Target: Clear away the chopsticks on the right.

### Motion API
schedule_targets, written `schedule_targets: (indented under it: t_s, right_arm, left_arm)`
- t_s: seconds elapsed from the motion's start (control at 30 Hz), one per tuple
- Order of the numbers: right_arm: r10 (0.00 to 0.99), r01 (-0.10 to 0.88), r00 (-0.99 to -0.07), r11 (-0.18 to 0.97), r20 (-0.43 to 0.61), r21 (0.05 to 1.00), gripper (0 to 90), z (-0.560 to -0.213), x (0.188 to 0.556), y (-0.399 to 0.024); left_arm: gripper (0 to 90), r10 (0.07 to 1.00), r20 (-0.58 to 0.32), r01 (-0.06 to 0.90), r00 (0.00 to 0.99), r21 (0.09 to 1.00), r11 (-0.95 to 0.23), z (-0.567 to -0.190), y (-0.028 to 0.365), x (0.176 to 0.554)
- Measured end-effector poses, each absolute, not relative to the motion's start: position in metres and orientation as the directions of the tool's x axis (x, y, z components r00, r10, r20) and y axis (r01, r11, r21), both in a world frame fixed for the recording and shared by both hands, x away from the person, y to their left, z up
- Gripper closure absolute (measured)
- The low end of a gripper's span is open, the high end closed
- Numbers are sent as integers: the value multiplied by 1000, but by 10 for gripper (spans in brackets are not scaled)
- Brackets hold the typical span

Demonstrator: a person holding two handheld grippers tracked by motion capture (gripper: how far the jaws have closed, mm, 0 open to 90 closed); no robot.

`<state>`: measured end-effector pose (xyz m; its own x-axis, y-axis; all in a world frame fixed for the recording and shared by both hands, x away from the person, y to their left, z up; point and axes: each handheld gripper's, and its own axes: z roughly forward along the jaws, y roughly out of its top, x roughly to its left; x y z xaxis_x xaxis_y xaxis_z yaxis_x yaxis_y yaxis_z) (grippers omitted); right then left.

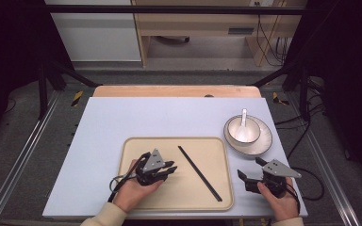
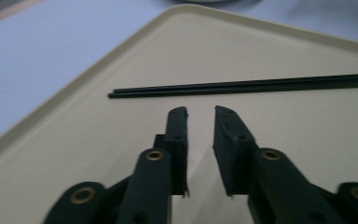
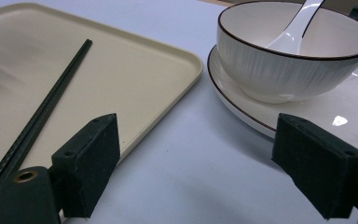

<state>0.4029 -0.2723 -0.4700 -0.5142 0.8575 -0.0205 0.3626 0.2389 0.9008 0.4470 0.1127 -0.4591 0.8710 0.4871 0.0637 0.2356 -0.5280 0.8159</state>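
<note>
The left claw (image 1: pixel 169 169) hangs low over the beige tray (image 1: pixel 136 146), its jaws released but set only a narrow gap apart and gripping nothing. In the left gripper view its tips (image 2: pixel 200 114) point straight at the black chopsticks (image 2: pixel 242 86), which lie flat on the tray floor side by side, near the claw yet clear of it. From above, the pair (image 1: pixel 199 172) runs on a slant across the middle of the tray, its far end toward the bowl.

I'd judge the step to be a pick-up of the chopsticks with the left claw. To do it well, the jaws likely need to open a touch wider, come down squarely across both sticks, and close near the middle of their length so that neither swings or slips out. The sticks are thin and lie flat, so the tips should brush the tray before clenching.

Further right, on the grey-blue bench (image 1: pixel 99 122), the right claw (image 1: pixel 250 176) waits off the tray with its jaws spread wide and empty. Ahead of it a white bowl (image 3: pixel 293 60) with a spoon (image 3: pixel 291 30) stands on a plate (image 3: pixel 354 121), best left undisturbed.
</note>
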Motion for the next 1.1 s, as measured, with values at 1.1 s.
schedule_targets:
  t_s: [1.1]
  right_arm:
    - [870, 400, -492, 227, -1, 888, 163, -477, 409, -274]
  left_arm:
    - [897, 519, -2, 342, 855, 754, -561, -480, 57, 492]
